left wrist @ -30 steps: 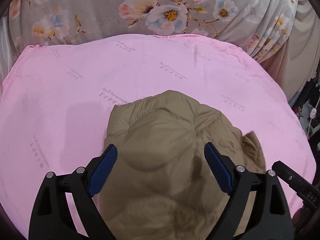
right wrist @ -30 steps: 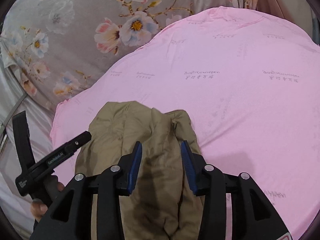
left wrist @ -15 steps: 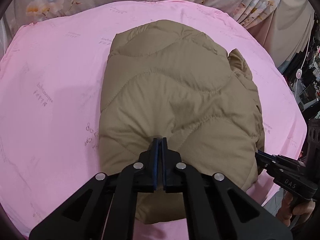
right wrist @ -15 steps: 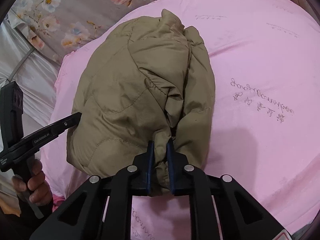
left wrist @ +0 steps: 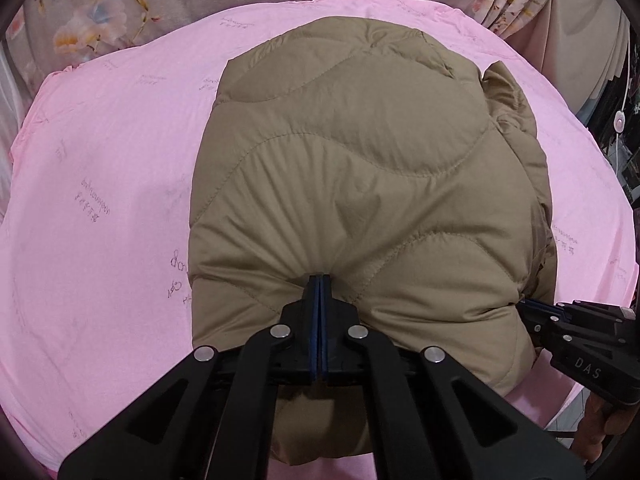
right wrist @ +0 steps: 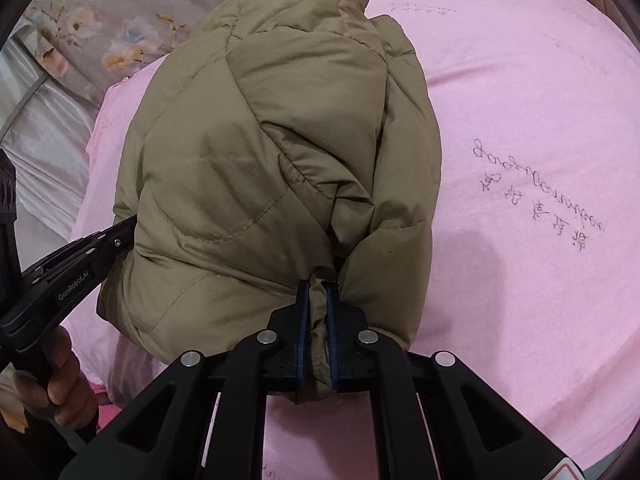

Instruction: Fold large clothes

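Observation:
A tan quilted puffer jacket [left wrist: 360, 184] lies bunched on a pink sheet [left wrist: 100, 200]; it also shows in the right wrist view [right wrist: 260, 168]. My left gripper [left wrist: 319, 280] is shut on the jacket's near edge, fabric puckering at the tips. My right gripper [right wrist: 318, 292] is shut on a thick fold of the jacket's near right edge. The right gripper shows at the lower right of the left wrist view [left wrist: 532, 304], touching the jacket. The left gripper shows at the left of the right wrist view [right wrist: 124, 232], its tips hidden under the jacket.
The pink sheet [right wrist: 520, 120] covers a table or bed with printed script on it. A grey floral curtain [left wrist: 140, 8] hangs behind it. A hand [right wrist: 60, 376] holds the left gripper's handle. Dark clutter [left wrist: 616, 120] stands at the far right.
One second ago both grippers were open above the jacket. They closed on its near edge and have pulled it closer, so the jacket fills more of both views.

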